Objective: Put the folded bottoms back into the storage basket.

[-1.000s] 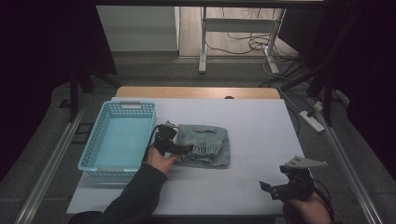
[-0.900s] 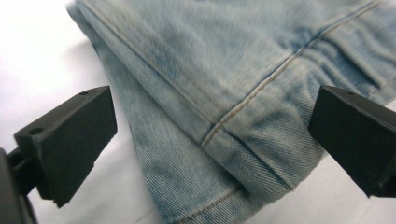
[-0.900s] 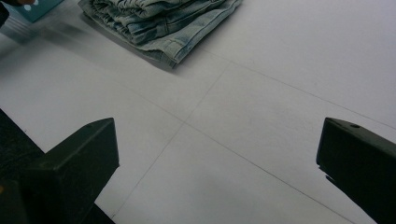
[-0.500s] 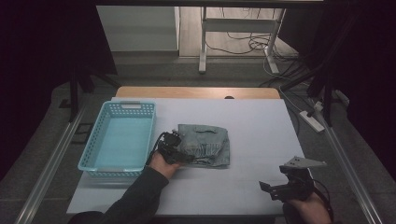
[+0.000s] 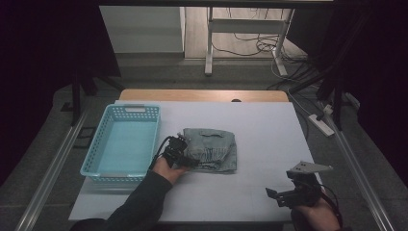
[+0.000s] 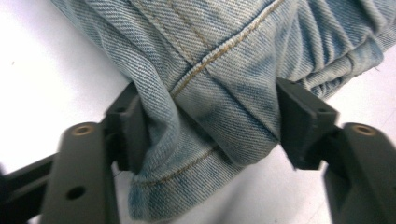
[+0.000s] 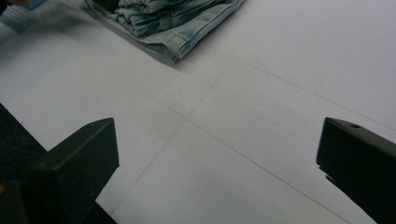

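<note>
- The folded jeans (image 5: 210,148) lie flat near the middle of the white bench (image 5: 269,130), a little left of centre, with their long side running left to right across it.
- A light blue basket (image 5: 122,144) stands just beside the jeans on their left, close to the left edge of the bench, its long side running front to back.
- The left gripper (image 5: 177,150) sits at the jeans' near-left corner; its fingers (image 6: 128,126) have just been closing and now clamp a thick fold of denim (image 6: 219,93) between them, the cloth bulging out below the pads.
- In the left gripper view a stitched seam crosses the pinched fold at a slant.
- The right gripper (image 5: 284,195) hovers over the front right corner of the bench, well apart from the jeans, fingers (image 7: 79,158) held wide with nothing between them.
- Bare bench lies open to the right of the jeans and behind them, as far as the wooden strip along the back edge (image 5: 202,95).
</note>
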The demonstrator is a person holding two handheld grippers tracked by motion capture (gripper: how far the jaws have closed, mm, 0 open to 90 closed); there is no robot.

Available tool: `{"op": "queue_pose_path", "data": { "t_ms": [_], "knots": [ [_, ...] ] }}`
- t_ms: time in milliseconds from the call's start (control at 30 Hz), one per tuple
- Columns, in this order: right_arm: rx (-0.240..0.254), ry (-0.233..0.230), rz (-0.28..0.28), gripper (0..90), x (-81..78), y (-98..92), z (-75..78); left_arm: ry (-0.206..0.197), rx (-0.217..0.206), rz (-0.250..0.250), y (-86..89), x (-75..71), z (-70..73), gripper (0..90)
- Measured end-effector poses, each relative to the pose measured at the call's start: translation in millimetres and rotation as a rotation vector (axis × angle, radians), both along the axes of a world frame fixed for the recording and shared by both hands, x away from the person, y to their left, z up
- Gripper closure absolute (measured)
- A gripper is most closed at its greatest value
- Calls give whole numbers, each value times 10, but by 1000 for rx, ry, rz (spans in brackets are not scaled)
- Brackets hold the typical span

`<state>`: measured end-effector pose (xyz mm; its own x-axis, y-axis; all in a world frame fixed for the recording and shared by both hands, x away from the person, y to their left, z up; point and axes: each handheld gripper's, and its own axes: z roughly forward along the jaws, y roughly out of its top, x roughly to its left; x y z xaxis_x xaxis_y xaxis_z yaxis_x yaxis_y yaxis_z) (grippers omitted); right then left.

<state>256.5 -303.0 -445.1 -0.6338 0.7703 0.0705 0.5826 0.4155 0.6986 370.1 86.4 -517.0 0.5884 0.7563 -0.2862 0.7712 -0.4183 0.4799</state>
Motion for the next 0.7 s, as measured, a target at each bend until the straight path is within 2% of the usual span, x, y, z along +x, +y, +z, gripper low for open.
{"op": "queue_pose_path", "data": {
  "t_ms": [167,233,433,633,700],
  "knots": [
    [-4,-17,13,0,-14,10,10,-17,9,-10,-25,-32,30,539],
    [1,-20,16,0,-17,7,16,-28,12,-13,-29,-43,31,571],
    [20,-48,33,0,-5,36,48,-49,-10,-20,-1,-57,4,583],
    [25,-100,43,0,63,113,129,-65,-24,-23,15,-70,-17,578],
    [22,-107,53,0,97,135,142,-74,-17,-21,7,-82,-16,577]
  ]
}}
